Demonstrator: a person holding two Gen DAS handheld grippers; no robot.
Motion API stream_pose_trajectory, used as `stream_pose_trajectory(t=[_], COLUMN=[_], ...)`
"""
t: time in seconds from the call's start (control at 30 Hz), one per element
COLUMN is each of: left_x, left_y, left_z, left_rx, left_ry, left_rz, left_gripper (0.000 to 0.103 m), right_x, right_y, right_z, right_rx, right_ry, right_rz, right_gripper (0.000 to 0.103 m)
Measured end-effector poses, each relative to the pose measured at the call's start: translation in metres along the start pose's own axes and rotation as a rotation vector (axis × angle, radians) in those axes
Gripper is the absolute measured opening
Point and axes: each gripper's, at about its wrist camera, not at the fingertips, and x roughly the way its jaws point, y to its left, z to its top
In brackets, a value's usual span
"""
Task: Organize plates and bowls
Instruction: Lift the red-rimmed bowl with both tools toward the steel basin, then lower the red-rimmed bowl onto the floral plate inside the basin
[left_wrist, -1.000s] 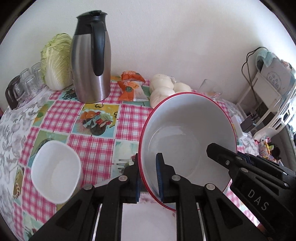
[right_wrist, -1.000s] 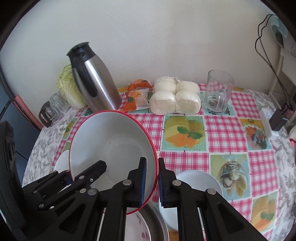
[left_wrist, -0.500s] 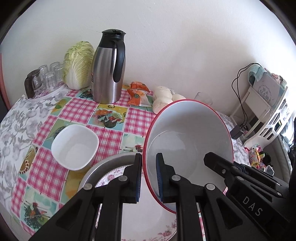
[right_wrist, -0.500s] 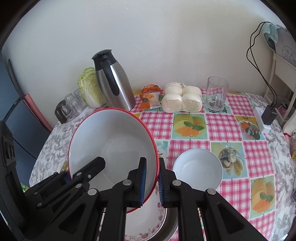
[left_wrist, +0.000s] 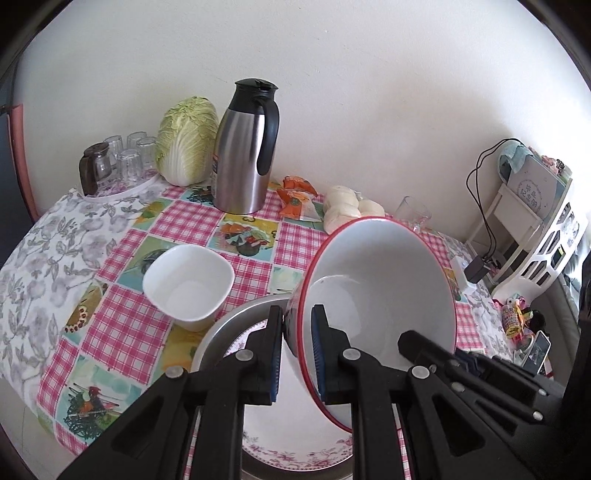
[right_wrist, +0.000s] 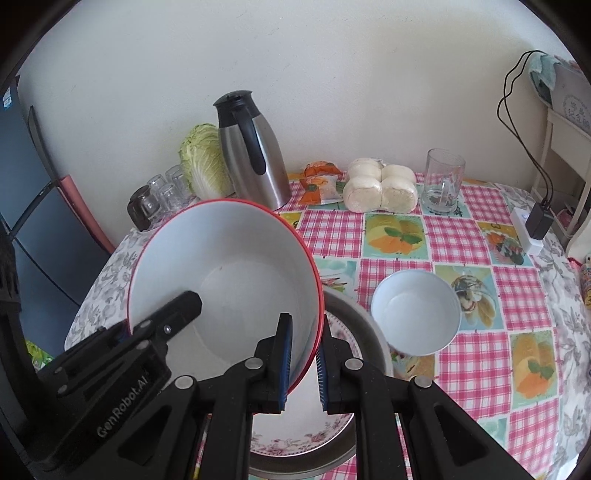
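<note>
A large white bowl with a red rim hangs tilted in the air, carried by both grippers. My left gripper is shut on its left rim, and its fingers show in the right wrist view. My right gripper is shut on the right rim. Below the bowl sits a metal pan with a floral plate inside. A square white bowl stands left of the pan. A round white bowl stands to its right.
Along the wall stand a steel thermos jug, a cabbage, a tray of glasses, snack packets, wrapped buns and a glass mug. A charger and a white shelf are on the right.
Both grippers pulled back towards me and rose slightly with the red-rimmed bowl. The metal pan with the floral plate came into view beneath it, and more of the table shows.
</note>
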Motion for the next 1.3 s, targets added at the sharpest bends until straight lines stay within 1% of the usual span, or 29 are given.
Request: stream_pose_trajectory(t=[0.07, 0.23, 0.33, 0.5, 0.77, 1.03, 1.3], left_x=[0.0, 0.01, 0.013, 0.018, 0.028, 0.037, 0.039], left_y=[0.004, 0.015, 0.017, 0.021, 0.022, 0.023, 0.019], left_z=[-0.002, -0.007, -0.008, -0.009, -0.008, -0.014, -0.017], left_rx=[-0.002, -0.019, -0.012, -0.005, 0.013, -0.001, 0.005], left_ry=[0.003, 0.049, 0.062, 0.085, 0.116, 0.156, 0.169], left_rz=[-0.002, 0.003, 0.014, 0.014, 0.017, 0.002, -0.007], left_gripper=[0.015, 0.015, 0.015, 0.015, 0.015, 0.015, 0.015], right_x=[0.003, 0.015, 0.019, 0.024, 0.036, 0.04, 0.041], right_y=[0.002, 0.002, 0.006, 0.008, 0.002, -0.003, -0.008], right_z=[-0.006, -0.015, -0.017, -0.02, -0.028, -0.03, -0.032], right_rx=[0.019, 0.071, 0.066, 0.075, 0.112, 0.131, 0.142], right_ry=[-0.001, 0.015, 0.007, 0.001, 0.023, 0.036, 0.049], right_rz=[-0.001, 0.022, 0.005, 0.017, 0.045, 0.05, 0.045], right_gripper=[0.015, 0.015, 0.015, 0.016, 0.016, 0.016, 0.016])
